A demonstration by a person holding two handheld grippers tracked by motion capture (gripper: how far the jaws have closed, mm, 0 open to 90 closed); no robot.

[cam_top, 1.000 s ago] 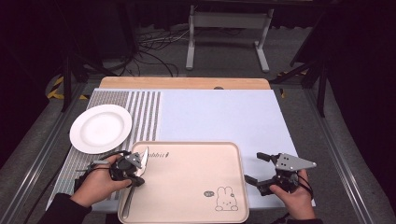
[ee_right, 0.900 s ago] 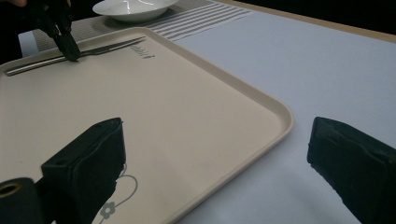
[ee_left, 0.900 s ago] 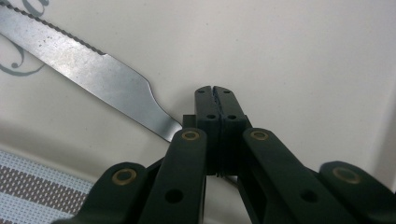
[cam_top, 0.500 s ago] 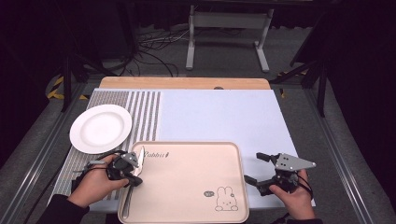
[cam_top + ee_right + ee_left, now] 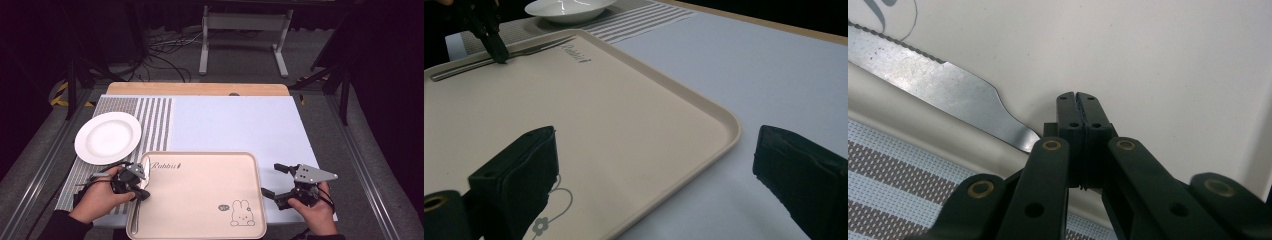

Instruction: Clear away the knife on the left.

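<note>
A beige tray (image 5: 200,200) with a rabbit print lies at the table's near edge. Along its left rim rests a serrated table knife (image 5: 135,216) (image 5: 943,87). My left gripper (image 5: 140,193) (image 5: 1078,97) is shut, its tips down on the tray floor right beside the knife's neck, which runs under the left jaw; nothing shows between the tips. At the tray's right side my right gripper (image 5: 271,180) (image 5: 656,145) is held open and wide, with the tray's near right corner (image 5: 724,125) in front of its jaws. Its pads touch nothing.
A white plate (image 5: 107,137) (image 5: 569,7) sits on a grey striped placemat (image 5: 155,120) at the left, behind the tray. A pale blue mat (image 5: 240,125) covers the middle and right of the table. Cables and a stand lie on the floor beyond.
</note>
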